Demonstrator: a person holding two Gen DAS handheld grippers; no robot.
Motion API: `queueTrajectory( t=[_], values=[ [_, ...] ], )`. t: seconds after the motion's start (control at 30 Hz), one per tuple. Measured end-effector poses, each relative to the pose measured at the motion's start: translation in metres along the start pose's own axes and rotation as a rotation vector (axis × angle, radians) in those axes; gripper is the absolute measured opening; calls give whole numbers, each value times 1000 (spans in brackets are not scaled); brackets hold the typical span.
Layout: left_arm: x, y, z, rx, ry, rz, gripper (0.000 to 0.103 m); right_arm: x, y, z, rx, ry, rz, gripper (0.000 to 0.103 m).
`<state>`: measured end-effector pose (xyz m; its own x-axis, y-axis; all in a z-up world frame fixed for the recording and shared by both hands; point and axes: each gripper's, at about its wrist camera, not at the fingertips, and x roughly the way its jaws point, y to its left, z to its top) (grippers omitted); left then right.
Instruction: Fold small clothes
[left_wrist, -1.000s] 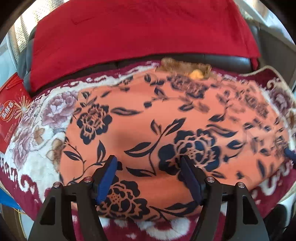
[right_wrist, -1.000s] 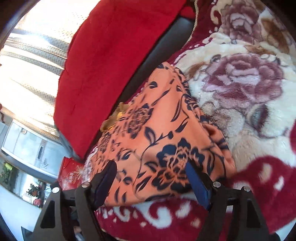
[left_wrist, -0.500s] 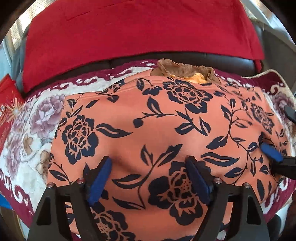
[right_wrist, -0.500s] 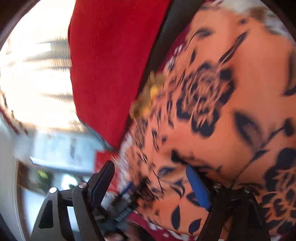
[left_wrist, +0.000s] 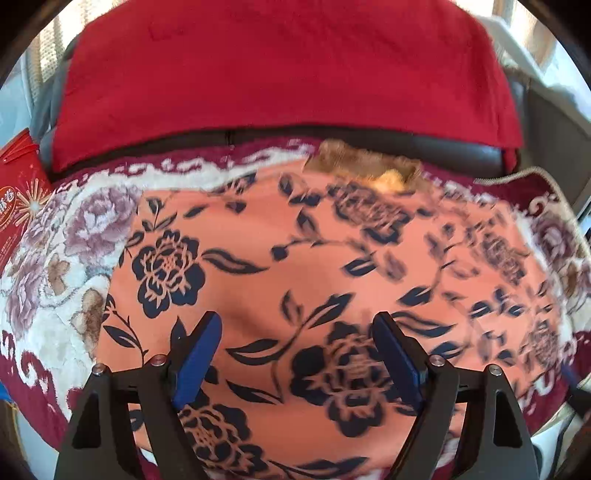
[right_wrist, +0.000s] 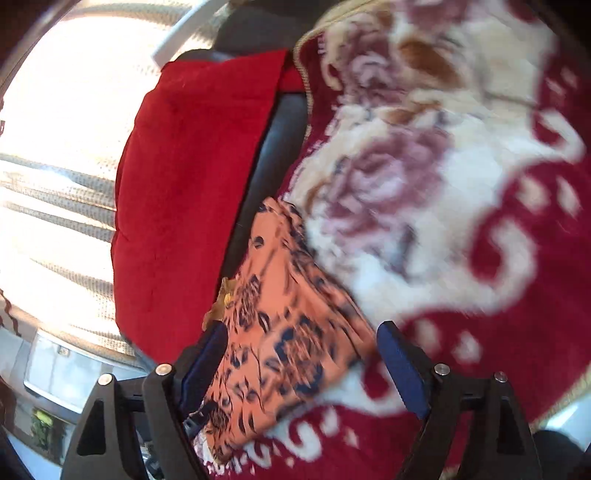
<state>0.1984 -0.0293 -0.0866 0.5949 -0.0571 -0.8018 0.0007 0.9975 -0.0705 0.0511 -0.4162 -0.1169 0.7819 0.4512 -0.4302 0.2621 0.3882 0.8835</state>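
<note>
An orange garment with a dark blue flower print (left_wrist: 295, 280) lies spread flat on a flowered blanket (left_wrist: 74, 236). A brown ribbed edge with a yellow patch (left_wrist: 362, 166) peeks out at its far side. My left gripper (left_wrist: 297, 347) is open and empty, low over the garment's near part. In the right wrist view the garment (right_wrist: 288, 332) runs along the blanket's left side. My right gripper (right_wrist: 299, 354) is open and empty, over the garment's right end. That view is blurred.
A red cushion cover (left_wrist: 280, 70) lies over the dark sofa back (left_wrist: 461, 151) behind the garment. A red printed box (left_wrist: 18, 192) stands at the far left. The red and cream blanket (right_wrist: 461, 206) stretches to the right. A bright curtained window (right_wrist: 48, 184) is beyond the sofa.
My left gripper has pulled back a little from the garment. My right gripper has swung away from over the garment to its right end. Both stay open.
</note>
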Motion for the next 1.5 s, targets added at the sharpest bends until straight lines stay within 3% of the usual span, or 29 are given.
queueTrajectory(
  t=[0.2,0.33,0.4,0.43,0.47,0.5,0.6,0.7,0.77,0.8,0.83,0.93,0.97,1.07,1.2,1.4,1.43,1.47,1.5],
  values=[
    [-19,-30,1,23,-88,-32,85,28,0,-25,26,104,81,85],
    [-7,-46,1,42,-71,-11,85,55,-5,-16,105,68,61,85],
    [4,-51,0,45,-51,10,85,61,7,-15,70,48,44,83],
    [8,-52,-2,47,-40,22,85,63,13,-14,27,42,21,65],
    [19,-55,-3,57,-15,51,85,67,17,-12,-3,45,-6,22],
    [25,-57,-5,70,-2,74,85,74,22,-11,-39,62,-49,13],
    [26,-68,-7,135,-20,137,85,79,26,-10,-94,61,-102,12],
    [11,-67,-1,114,-49,107,85,70,35,-10,-139,10,-137,15],
    [-6,-66,1,101,-126,94,85,68,24,-9,-110,35,-111,19],
    [-8,-68,0,105,-143,97,85,65,17,-7,-97,50,-99,31],
    [-4,-71,-1,123,-141,114,85,62,10,-6,-81,65,-73,36],
    [29,-77,-9,162,4,142,85,41,5,-3,-84,61,-8,68],
    [31,-76,-13,161,-25,146,87,31,5,1,-91,44,-3,75],
    [29,-79,-15,160,-51,163,88,9,13,21,-149,8,6,77],
    [30,-79,-15,164,-45,152,89,34,36,52,-235,107,25,77],
    [34,-77,-15,171,-45,130,89,149,59,112,-283,374,-35,77],
    [36,-75,-13,170,-44,129,89,164,60,117,-293,410,-55,75],
    [35,-75,-14,169,-43,126,90,175,61,122,-305,420,-71,61],
    [38,-73,-12,168,-43,124,90,187,66,128,-350,429,-141,21]
  ],
)
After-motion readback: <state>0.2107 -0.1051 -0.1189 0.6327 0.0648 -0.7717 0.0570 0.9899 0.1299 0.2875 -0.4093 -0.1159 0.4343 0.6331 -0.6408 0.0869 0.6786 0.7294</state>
